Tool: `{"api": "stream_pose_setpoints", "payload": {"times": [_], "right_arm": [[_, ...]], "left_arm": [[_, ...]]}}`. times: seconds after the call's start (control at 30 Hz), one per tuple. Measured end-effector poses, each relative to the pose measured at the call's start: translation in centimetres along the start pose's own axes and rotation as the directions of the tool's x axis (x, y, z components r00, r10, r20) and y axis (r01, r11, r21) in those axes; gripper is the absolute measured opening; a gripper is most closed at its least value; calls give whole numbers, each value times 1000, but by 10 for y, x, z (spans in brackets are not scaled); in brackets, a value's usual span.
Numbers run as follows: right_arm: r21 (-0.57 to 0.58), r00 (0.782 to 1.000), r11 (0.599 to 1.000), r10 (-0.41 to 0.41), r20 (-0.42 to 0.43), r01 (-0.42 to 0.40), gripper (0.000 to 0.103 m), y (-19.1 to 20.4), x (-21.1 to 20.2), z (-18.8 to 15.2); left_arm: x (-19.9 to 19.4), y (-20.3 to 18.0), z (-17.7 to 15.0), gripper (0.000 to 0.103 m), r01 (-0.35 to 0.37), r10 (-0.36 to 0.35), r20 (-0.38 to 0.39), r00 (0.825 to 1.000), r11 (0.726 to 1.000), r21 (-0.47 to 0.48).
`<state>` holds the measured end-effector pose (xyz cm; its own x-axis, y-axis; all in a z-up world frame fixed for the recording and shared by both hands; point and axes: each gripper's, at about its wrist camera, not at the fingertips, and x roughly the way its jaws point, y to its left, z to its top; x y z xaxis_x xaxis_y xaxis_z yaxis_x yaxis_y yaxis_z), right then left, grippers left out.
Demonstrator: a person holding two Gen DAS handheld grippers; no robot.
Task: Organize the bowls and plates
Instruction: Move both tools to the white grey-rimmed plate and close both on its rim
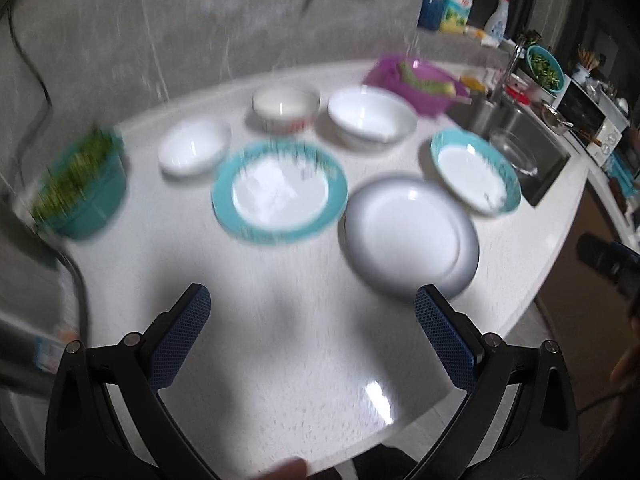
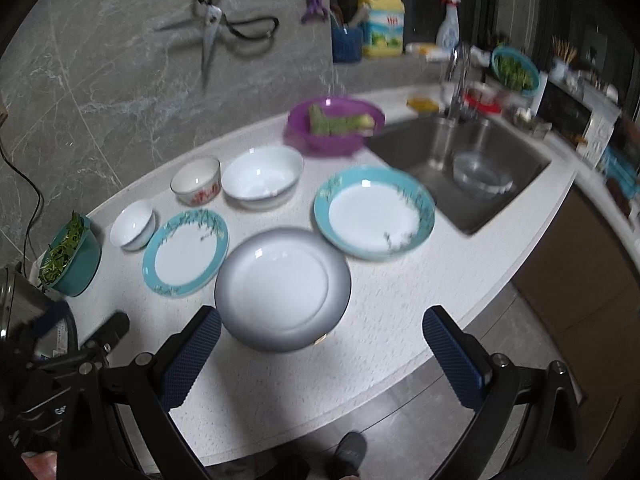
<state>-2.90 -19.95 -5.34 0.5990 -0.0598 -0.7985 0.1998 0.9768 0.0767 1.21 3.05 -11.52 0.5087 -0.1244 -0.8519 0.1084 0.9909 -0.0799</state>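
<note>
Nothing had yet been stacked or grouped, as far as the views showed; every dish lay singly on the white worktop (image 2: 400, 320), none nested in another. Three plates sat nearer: a teal-rimmed plate (image 2: 185, 252) at the left, a grey-rimmed plate (image 2: 282, 289) in the middle and nearest, and a deeper teal-rimmed dish (image 2: 374, 212) at the right, beside the sink (image 2: 460, 160). Three bowls stood farther back in a rough row: a small white bowl (image 2: 133, 221) at the left, a red-patterned bowl (image 2: 197, 181) in the middle, and a large white bowl (image 2: 262, 177) to its right. I judged the whole job still ahead: the plates to be stacked, the bowls to be nested.

The left gripper (image 1: 312, 336) hung over bare worktop, its blue fingers spread wide and empty; the right gripper (image 2: 320, 356) likewise stood spread and empty, the grey-rimmed plate's near edge lying just between and beyond its fingers, not touched.

Other things stood about: a teal tub of greens (image 2: 72, 256) at the far left, a purple basin (image 2: 334, 125) with vegetables at the back, a glass bowl (image 2: 482, 174) in the sink.

As for writing, a yellow jug (image 2: 382, 26) on the ledge bore a label with red marks, too blurred to read; a spray bottle (image 2: 448, 26) showed no legible text; no brand could be made out.
</note>
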Motion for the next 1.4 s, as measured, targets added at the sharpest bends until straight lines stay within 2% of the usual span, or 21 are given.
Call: {"api": "stream_pose_setpoints", "payload": {"times": [0.1, 0.17, 0.23, 0.3, 0.37, 0.4, 0.43, 0.47, 0.5, 0.53, 0.63, 0.7, 0.73, 0.83, 0.93, 1.0, 1.07, 1.17, 1.4], "right_arm": [[45, 997, 997, 70, -38, -68, 103, -13, 17, -11], [103, 989, 988, 127, -76, -119, 103, -22, 33, -18], [176, 974, 966, 206, -94, -187, 103, -32, 47, -25], [243, 958, 939, 272, -96, -242, 103, -40, 57, -29], [286, 939, 910, 334, -81, -299, 103, -48, 65, -34], [297, 932, 900, 354, -75, -318, 103, -52, 69, -34], [307, 920, 884, 387, -62, -352, 103, -58, 74, -35], [314, 912, 875, 406, -59, -370, 103, -60, 79, -32], [325, 901, 862, 430, -59, -390, 103, -65, 86, -29], [340, 886, 845, 459, -64, -413, 102, -70, 96, -27], [349, 841, 810, 532, -98, -472, 99, -81, 126, -15], [332, 824, 804, 555, -118, -494, 97, -88, 144, -5], [333, 808, 793, 575, -129, -511, 97, -94, 155, 0], [319, 780, 780, 604, -162, -538, 93, -104, 177, 12], [327, 762, 771, 620, -187, -547, 92, -116, 197, 19], [344, 742, 752, 643, -193, -562, 90, -121, 207, 22], [343, 727, 747, 652, -213, -570, 85, -122, 215, 22], [339, 715, 742, 661, -227, -578, 78, -121, 223, 21], [367, 718, 735, 663, -214, -570, 64, -127, 234, 16]], "left_arm": [[28, 29, -19, 103, 118, -123, -62, 990, 990, -78], [51, 43, -29, 103, 198, -214, -113, 970, 971, -136], [69, 46, -33, 103, 257, -272, -132, 953, 959, -120], [72, 40, -34, 103, 313, -318, -81, 945, 947, -66], [78, 31, -34, 103, 326, -327, -79, 942, 945, -22], [82, 24, -32, 103, 322, -320, -109, 941, 947, -6], [95, 16, -28, 103, 306, -301, -191, 934, 952, 0], [110, 13, -25, 103, 291, -287, -266, 920, 956, -27], [122, 12, -23, 102, 283, -288, -308, 907, 957, -64], [134, 14, -21, 102, 283, -301, -311, 901, 953, -105], [156, 14, -12, 102, 273, -314, -304, 899, 947, -172], [163, 9, -4, 102, 257, -304, -278, 911, 947, -190], [164, 6, -1, 102, 250, -296, -267, 917, 949, -195], [181, -9, 10, 102, 233, -278, -261, 924, 954, -190], [191, -18, 14, 102, 235, -291, -268, 918, 946, -224], [193, -22, 18, 102, 246, -301, -255, 919, 942, -227], [198, -27, 24, 102, 247, -301, -254, 919, 943, -223], [198, -22, 29, 100, 270, -319, -240, 917, 938, -216], [203, -20, 43, 92, 303, -331, -255, 908, 942, -143]]}}
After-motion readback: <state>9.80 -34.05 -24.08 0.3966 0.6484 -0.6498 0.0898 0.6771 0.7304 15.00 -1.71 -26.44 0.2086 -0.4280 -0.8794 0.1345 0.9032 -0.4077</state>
